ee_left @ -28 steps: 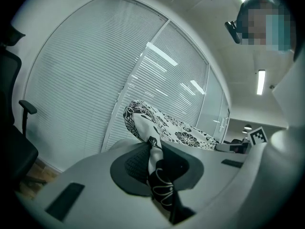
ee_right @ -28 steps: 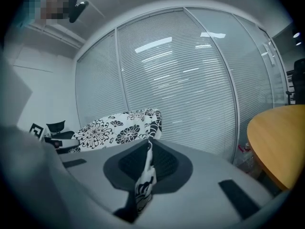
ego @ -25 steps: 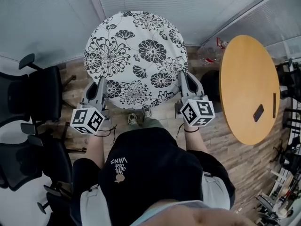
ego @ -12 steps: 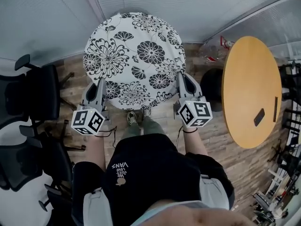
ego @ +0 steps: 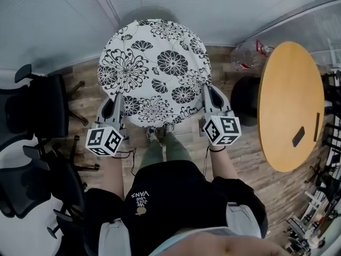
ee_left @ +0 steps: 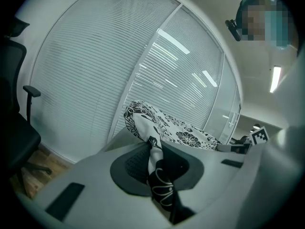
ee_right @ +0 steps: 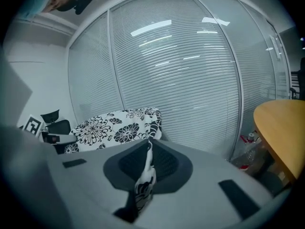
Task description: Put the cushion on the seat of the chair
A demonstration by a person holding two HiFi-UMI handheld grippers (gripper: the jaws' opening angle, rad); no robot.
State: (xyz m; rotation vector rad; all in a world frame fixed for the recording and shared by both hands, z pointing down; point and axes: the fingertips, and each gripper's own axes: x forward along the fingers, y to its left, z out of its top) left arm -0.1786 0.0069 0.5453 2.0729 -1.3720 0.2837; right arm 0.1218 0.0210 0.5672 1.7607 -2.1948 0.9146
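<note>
A round white cushion (ego: 154,71) with black flower print hangs level in front of me, held at its near edge on both sides. My left gripper (ego: 117,105) is shut on the cushion's left edge, and a fold of the printed fabric (ee_left: 155,168) is pinched between its jaws. My right gripper (ego: 208,95) is shut on the right edge, with a strip of fabric (ee_right: 144,175) squeezed between its jaws. Black office chairs (ego: 40,111) stand at the left. What lies under the cushion is hidden.
A round wooden table (ego: 290,105) stands at the right with a dark phone (ego: 298,136) on it. Plastic bottles (ego: 250,55) lie on the floor by the blinds-covered glass wall (ego: 224,7). A second black chair (ego: 26,188) is at the lower left. My feet (ego: 159,135) stand on wood flooring.
Only the head view's framing has drifted a little. Both grippers keep their hold on the cushion and stay in place.
</note>
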